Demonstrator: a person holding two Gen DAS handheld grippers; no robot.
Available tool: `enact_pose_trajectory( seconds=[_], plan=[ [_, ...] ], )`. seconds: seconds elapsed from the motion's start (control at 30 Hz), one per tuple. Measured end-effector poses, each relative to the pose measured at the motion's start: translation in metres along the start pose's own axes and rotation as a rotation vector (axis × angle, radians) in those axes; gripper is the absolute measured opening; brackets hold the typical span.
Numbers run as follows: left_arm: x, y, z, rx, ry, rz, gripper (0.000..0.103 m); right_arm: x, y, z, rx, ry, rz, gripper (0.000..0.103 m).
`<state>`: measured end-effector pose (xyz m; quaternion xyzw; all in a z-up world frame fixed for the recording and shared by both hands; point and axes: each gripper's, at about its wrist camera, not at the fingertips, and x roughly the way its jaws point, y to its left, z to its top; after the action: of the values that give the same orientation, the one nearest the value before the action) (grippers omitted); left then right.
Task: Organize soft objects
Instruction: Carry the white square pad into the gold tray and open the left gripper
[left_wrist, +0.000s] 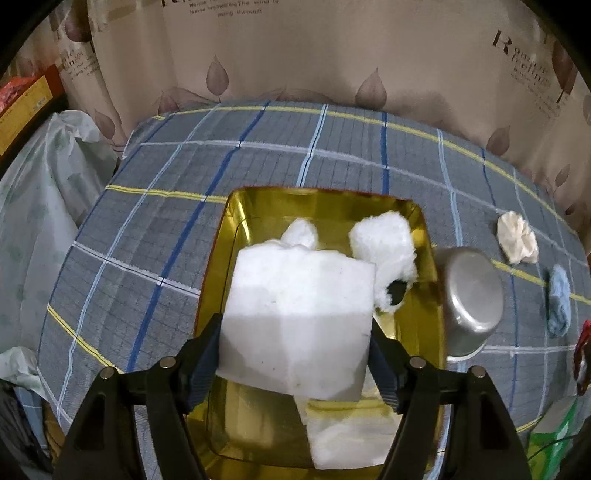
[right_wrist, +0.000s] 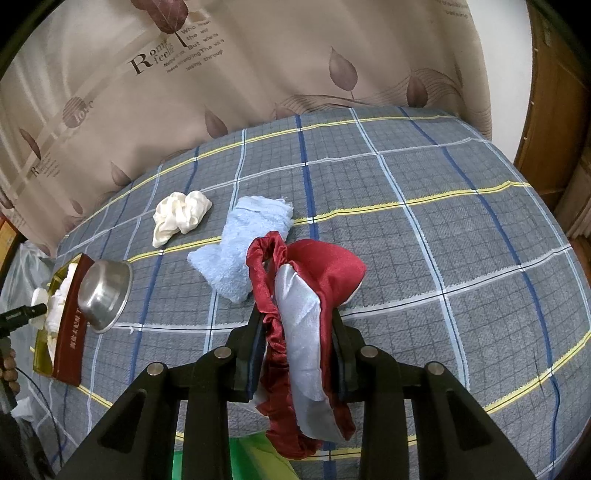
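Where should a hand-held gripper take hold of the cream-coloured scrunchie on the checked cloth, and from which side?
Grip the cream scrunchie on its bunched upper lobe, coming from above. It lies flat and crumpled on the checked cloth, so no side gives the fingers an edge. It lies clear of the blue towel, so a descent should disturb nothing.

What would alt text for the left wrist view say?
The left gripper clamps a white foam block above a gold tray already holding white fluffy stuffing. The tray sits on a grey plaid cloth, with a tipped metal bowl, a cream scrunchie and a blue towel to its right.
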<state>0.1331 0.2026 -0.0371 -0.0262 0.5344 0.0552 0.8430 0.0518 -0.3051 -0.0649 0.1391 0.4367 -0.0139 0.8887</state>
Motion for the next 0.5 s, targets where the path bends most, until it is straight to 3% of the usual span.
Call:
enact_pose_trajectory(
  seconds=[0.17, 0.5],
  plan=[
    [0.01, 0.002, -0.005, 0.02, 0.02, 0.036, 0.076, 0.0, 0.0, 0.0, -0.001, -0.003, -0.002, 0.029],
    [0.006, -0.007, -0.013, 0.116, -0.039, 0.161, 0.077, 0.0, 0.001, -0.001, -0.007, -0.005, -0.003, 0.029]
  ],
)
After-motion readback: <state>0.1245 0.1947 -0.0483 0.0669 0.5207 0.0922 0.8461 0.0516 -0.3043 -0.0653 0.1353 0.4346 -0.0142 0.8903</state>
